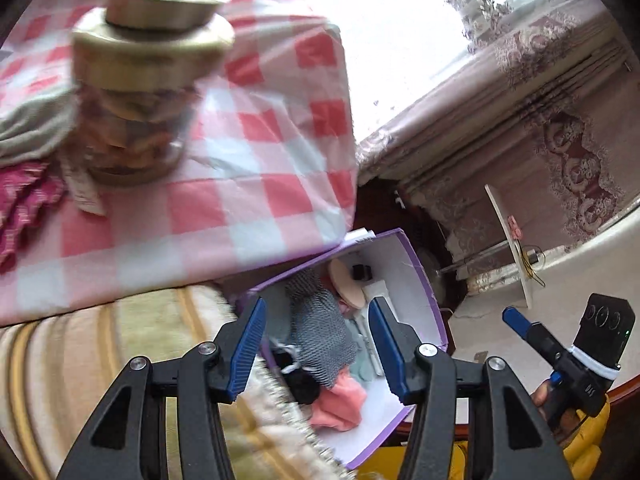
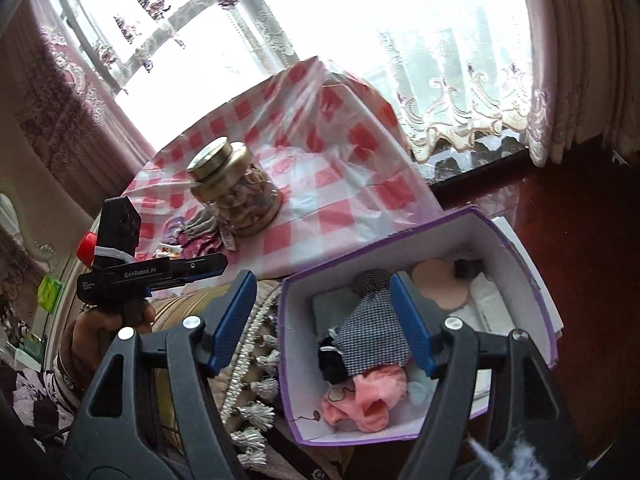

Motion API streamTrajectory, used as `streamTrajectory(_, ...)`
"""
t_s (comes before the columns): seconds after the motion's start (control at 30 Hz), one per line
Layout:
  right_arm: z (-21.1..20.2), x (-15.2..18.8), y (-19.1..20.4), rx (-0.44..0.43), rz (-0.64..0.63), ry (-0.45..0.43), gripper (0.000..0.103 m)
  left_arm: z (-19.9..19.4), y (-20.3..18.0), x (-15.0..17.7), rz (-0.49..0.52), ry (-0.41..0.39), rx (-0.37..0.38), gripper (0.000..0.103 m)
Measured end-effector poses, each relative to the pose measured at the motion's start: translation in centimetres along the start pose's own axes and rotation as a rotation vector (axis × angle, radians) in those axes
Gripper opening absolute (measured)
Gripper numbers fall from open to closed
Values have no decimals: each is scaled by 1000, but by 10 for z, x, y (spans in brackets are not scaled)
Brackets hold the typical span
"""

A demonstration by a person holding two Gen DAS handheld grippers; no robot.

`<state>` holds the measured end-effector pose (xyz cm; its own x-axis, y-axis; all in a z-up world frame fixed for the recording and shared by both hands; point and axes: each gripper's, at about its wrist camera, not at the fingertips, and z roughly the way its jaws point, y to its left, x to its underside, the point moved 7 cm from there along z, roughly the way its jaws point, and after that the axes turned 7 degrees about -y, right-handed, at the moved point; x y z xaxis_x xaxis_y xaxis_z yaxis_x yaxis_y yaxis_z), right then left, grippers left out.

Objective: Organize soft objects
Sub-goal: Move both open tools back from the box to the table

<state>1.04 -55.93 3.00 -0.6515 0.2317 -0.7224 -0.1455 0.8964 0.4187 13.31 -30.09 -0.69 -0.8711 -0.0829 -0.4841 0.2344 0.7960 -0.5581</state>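
Both tools, left tool (image 1: 316, 344) and right tool (image 2: 324, 320), are held released and empty over purple box (image 2: 516, 248); next, magenta cloth (image 1: 24, 200) is to be fetched from tabletop (image 1: 248, 128).

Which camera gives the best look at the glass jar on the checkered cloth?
The right wrist view: the glass jar appears whole and fairly sharp, gold lid on, standing on the checkered cloth. In the left wrist view the jar is closer but motion-blurred.

An open purple cardboard box with white inside (image 2: 516, 248) holds a grey houndstooth cloth (image 2: 374, 332) draped over a crumpled pink fabric (image 2: 370, 400), black cloth (image 2: 330, 364) beside them.
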Motion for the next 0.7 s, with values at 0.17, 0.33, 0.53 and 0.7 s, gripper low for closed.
streamTrajectory(0.17,25,-7,59,-90,-80,23,73,-59,45,-6,7,-120,-101,55)
streamTrajectory(0.33,55,-8,110,-173,-137,67,73,-105,103,-3,-38,-203,-219,55)
streamTrajectory(0.53,93,-6,176,-243,-251,134,73,-148,167,-7,-102,-292,-335,55)
streamTrajectory(0.7,130,0,228,-308,-319,196,73,-177,220,-16,-177,-345,-422,55)
